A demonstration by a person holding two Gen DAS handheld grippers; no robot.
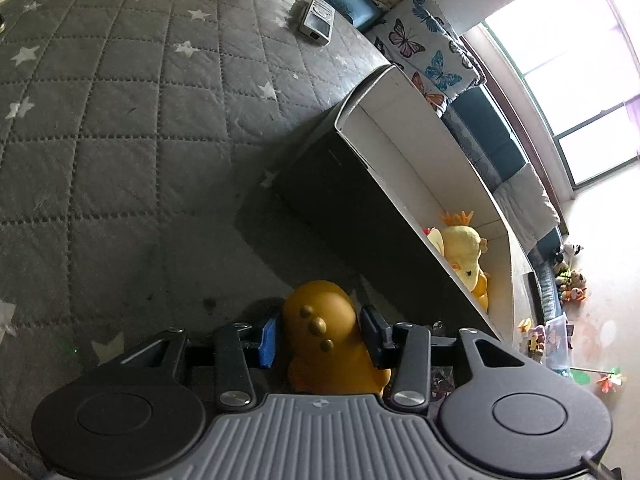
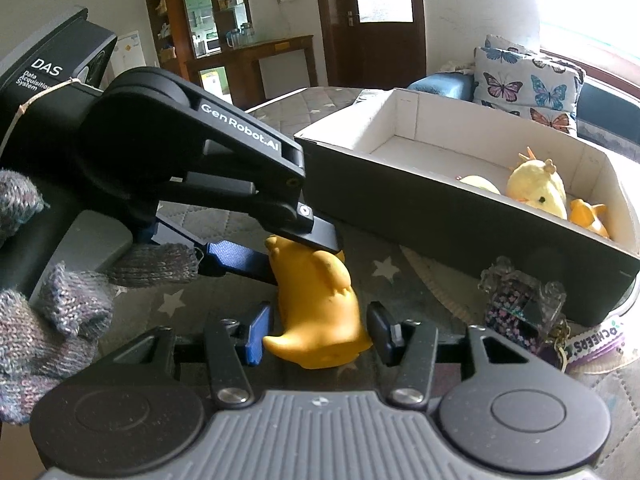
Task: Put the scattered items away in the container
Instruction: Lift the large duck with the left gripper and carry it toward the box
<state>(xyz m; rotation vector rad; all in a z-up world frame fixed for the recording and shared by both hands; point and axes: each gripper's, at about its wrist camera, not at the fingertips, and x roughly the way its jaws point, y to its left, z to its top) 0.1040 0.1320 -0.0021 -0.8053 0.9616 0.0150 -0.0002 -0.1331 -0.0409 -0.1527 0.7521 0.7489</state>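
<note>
An orange toy figure [image 1: 324, 336] sits between the pads of my left gripper [image 1: 320, 334], which is shut on it just above the grey quilted surface. In the right wrist view the left gripper [image 2: 296, 240] clamps the upper end of the same orange toy [image 2: 316, 308]. My right gripper [image 2: 316, 330] straddles the toy's lower end with jaws apart and small gaps on both sides. The container is a dark box with a white inside [image 1: 400, 160], close on the right; it also shows in the right wrist view [image 2: 440, 208]. It holds a yellow plush chick [image 2: 536, 188] and a small orange toy [image 2: 588, 216].
A clear acrylic keychain with a strap [image 2: 524, 312] lies on the quilt in front of the box. A remote control [image 1: 316, 20] lies far across the quilt [image 1: 120, 140]. A butterfly pillow [image 2: 528, 84] and a sofa stand behind the box. Toys litter the floor [image 1: 560, 320].
</note>
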